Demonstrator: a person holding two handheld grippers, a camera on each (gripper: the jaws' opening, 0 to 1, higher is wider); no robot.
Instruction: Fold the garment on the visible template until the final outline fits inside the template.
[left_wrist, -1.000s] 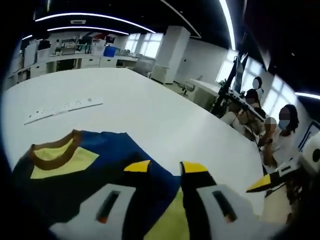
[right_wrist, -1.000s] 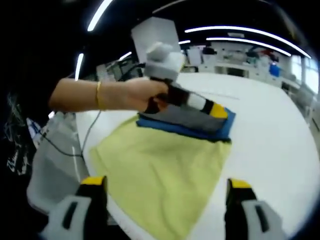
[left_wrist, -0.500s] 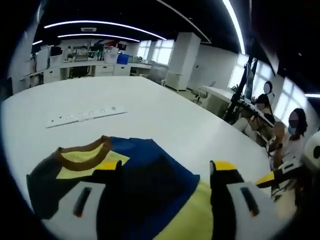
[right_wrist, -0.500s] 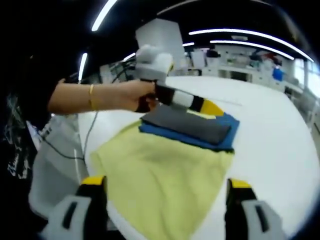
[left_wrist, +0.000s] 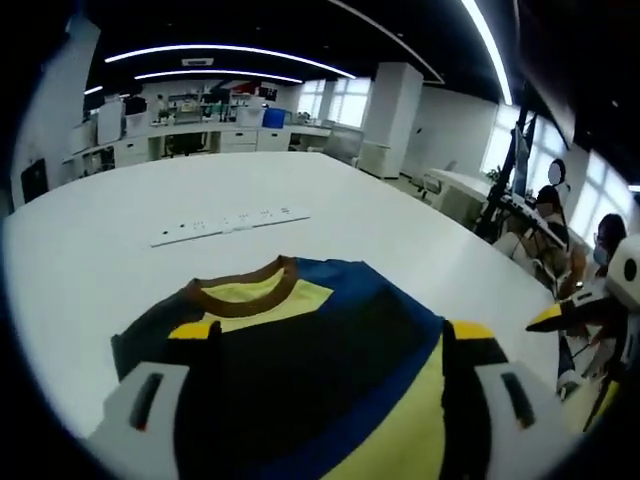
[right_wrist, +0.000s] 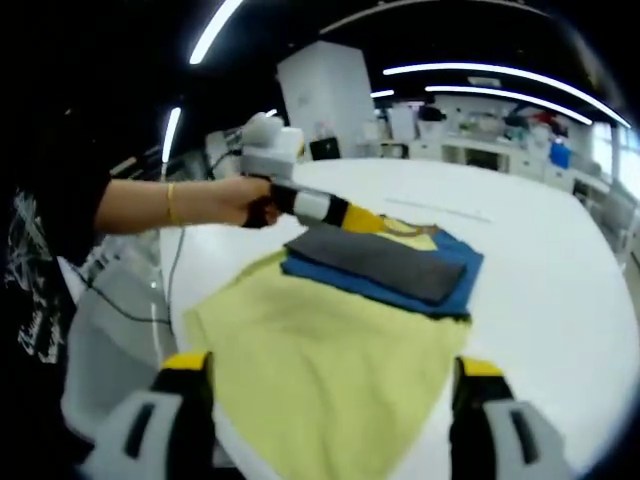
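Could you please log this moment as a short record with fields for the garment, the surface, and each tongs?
garment: partly folded yellow and blue shirt with a brown collar, lying flat
surface: white table
strip: white strip beyond the collar
left tongs: open, above the shirt, holding nothing
right tongs: open, above the yellow part, holding nothing

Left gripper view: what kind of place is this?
Probably an open-plan lab or office: a big white table, counters with shelves and boxes along the far wall, and people seated at desks.
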